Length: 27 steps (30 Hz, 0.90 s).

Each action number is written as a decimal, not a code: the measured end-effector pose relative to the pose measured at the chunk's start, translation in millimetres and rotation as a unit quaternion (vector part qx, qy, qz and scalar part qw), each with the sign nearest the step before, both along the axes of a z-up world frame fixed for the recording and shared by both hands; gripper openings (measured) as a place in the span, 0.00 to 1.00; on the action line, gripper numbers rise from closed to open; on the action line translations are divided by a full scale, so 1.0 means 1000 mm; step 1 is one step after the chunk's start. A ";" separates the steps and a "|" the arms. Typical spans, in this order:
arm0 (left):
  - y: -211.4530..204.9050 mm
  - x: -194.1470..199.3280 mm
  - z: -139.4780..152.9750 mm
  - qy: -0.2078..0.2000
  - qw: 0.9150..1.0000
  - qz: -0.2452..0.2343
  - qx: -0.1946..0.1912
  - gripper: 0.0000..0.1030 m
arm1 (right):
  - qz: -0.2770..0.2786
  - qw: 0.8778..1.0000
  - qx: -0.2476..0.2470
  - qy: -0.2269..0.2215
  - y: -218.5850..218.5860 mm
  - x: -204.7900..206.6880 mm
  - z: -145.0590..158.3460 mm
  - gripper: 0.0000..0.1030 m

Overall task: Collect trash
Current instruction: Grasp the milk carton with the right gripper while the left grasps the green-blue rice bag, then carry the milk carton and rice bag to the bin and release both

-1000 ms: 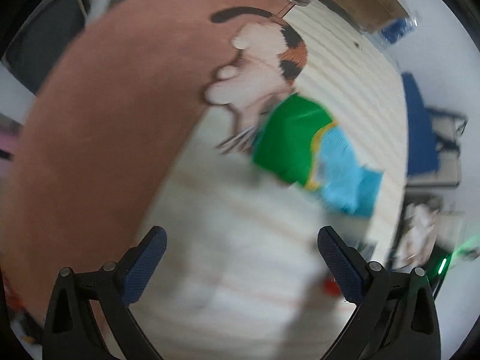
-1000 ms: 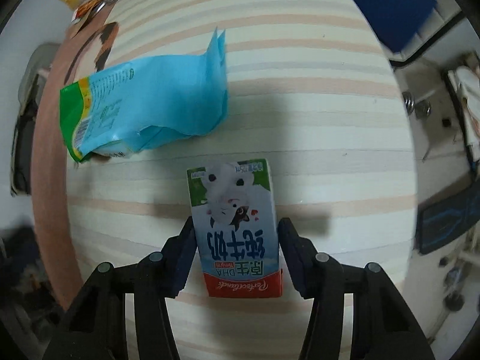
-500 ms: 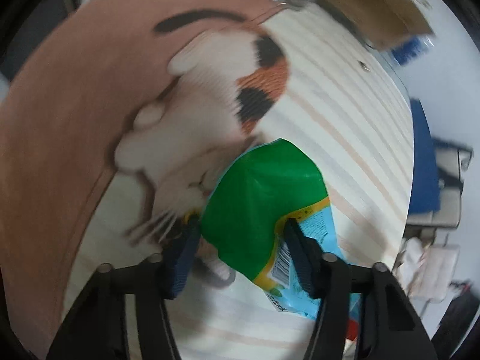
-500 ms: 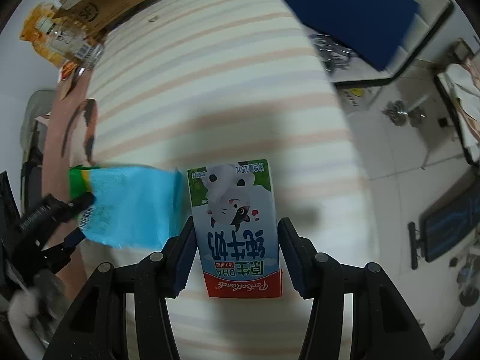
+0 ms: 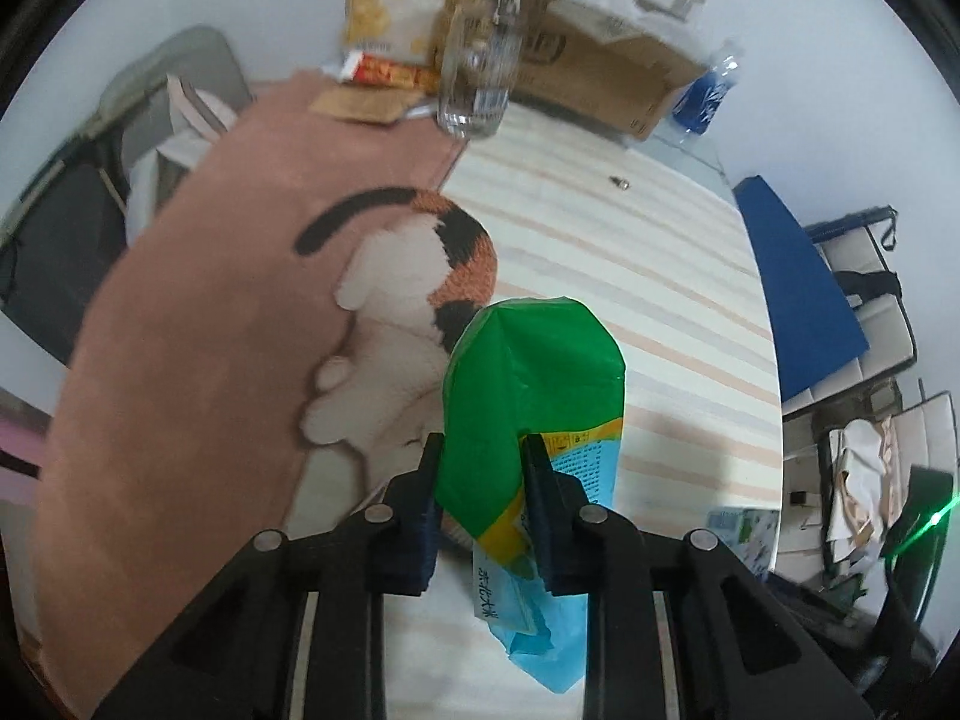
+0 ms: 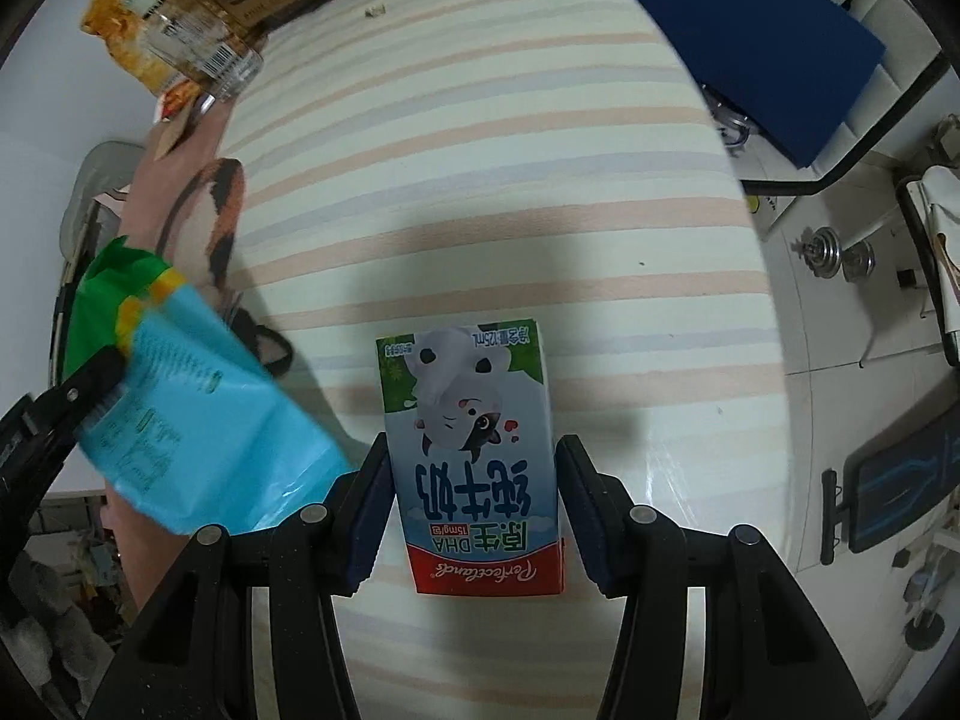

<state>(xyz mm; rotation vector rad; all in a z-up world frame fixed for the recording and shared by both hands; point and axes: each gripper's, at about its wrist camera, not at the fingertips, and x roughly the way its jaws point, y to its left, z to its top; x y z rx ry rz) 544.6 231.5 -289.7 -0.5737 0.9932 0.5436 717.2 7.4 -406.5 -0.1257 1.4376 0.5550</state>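
Wrapper [image 5: 528, 396] first: my left hand-held gripper [image 5: 480, 468], wide open and empty a second ago, is closing with the green-and-blue bag between its pads, and the bag hangs off the striped desk [image 5: 660, 312] now instead of lying there. My right hand-held gripper [image 6: 471, 498] clamps the milk carton [image 6: 471, 450] as before, raised above the desk beside the wrapper.

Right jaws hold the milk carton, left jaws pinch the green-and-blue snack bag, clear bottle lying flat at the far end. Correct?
Not quite: the clear plastic bottle stands upright, as the left wrist view shows. The rest holds: right gripper holds the small milk carton, and left gripper jaws are closing on the green-and-blue snack bag.
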 end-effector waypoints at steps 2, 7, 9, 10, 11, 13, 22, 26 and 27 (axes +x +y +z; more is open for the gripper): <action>-0.004 -0.018 0.014 -0.003 1.000 -0.006 0.012 0.20 | -0.002 1.000 0.004 -0.010 -0.007 -0.010 0.012 0.54; -0.023 -0.060 0.039 0.000 0.999 -0.029 0.034 0.20 | -0.009 1.000 0.012 -0.028 -0.026 -0.050 0.041 0.54; -0.034 -0.088 0.048 0.002 0.999 -0.037 0.038 0.20 | -0.009 0.999 0.015 -0.036 -0.037 -0.071 0.055 0.54; -0.040 -0.101 0.050 0.001 0.998 -0.041 0.038 0.20 | -0.010 0.999 0.018 -0.039 -0.043 -0.085 0.062 0.54; -0.044 -0.114 0.054 -0.001 0.998 -0.043 0.037 0.20 | -0.010 0.999 0.020 -0.043 -0.047 -0.097 0.067 0.54; -0.054 -0.143 0.061 -0.004 0.998 -0.053 0.039 0.20 | -0.010 0.998 0.023 -0.052 -0.056 -0.129 0.081 0.53; -0.102 -0.306 0.076 -0.035 0.992 -0.122 0.017 0.21 | -0.034 0.995 0.038 -0.088 -0.107 -0.319 0.119 0.53; -0.120 -0.383 0.061 -0.014 0.988 -0.152 -0.016 0.21 | -0.067 0.994 0.034 -0.073 -0.142 -0.424 0.111 0.53; -0.124 -0.403 0.053 -0.004 0.987 -0.155 -0.028 0.21 | -0.075 0.995 0.033 -0.062 -0.151 -0.449 0.105 0.53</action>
